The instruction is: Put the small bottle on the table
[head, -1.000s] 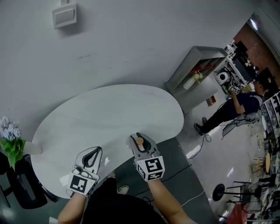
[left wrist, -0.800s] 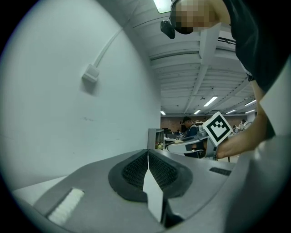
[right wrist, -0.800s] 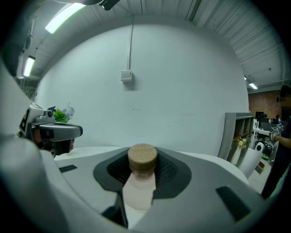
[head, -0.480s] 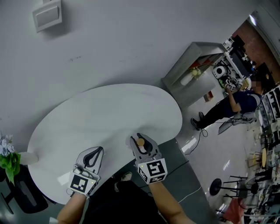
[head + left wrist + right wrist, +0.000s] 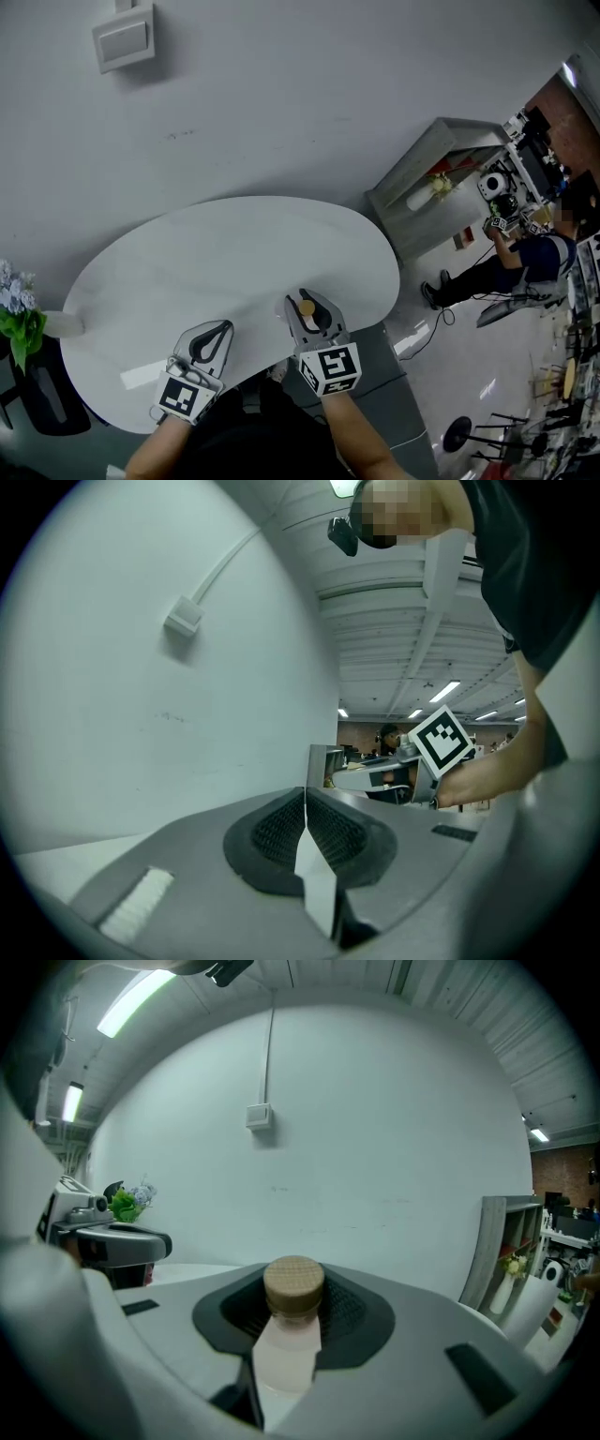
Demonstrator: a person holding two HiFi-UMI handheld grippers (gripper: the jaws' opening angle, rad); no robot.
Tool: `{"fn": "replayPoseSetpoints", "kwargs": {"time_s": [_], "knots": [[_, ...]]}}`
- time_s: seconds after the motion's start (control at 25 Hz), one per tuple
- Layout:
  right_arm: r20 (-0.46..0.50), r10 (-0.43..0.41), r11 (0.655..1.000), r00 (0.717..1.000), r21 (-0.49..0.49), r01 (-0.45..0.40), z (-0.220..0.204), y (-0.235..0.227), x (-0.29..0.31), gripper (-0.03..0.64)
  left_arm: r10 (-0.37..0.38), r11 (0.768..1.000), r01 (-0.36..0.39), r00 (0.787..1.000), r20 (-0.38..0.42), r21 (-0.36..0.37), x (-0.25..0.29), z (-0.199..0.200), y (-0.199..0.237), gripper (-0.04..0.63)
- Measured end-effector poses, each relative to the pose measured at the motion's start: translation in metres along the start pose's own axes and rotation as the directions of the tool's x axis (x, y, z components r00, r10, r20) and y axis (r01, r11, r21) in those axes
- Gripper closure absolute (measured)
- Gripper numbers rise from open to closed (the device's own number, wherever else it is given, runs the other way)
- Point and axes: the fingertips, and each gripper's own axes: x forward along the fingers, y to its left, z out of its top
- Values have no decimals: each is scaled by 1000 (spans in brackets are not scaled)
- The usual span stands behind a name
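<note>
Nothing legible — the 2 marker cubes (image 5: 330, 367) (image 5: 184, 397) (black-and-white squares) carry no lettering.

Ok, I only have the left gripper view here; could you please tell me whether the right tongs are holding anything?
Observer: Yes. The right tongs are shut on the small bottle, which is pale with a tan cap.
Operator: Thank you. Where is it relative to the table?
Observer: In the head view it is over the near edge of the white table. I cannot tell whether it touches.
Operator: Is anything else on that table?
Observer: Flowers stand at its left end.
</note>
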Motion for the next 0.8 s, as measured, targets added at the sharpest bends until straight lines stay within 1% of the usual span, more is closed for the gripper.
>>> {"fn": "replayPoseSetpoints", "kwargs": {"time_s": [0.28,0.8], "knots": [[2,34,999,999,-11,-34,1,-14,5,514,47,999,-48,999,-14,-1,11,2,-2,586],[-14,52,998,999,-36,-52,-5,-32,19,513,66,998,-66,998,-24,6,21,2,-3,586]]}}
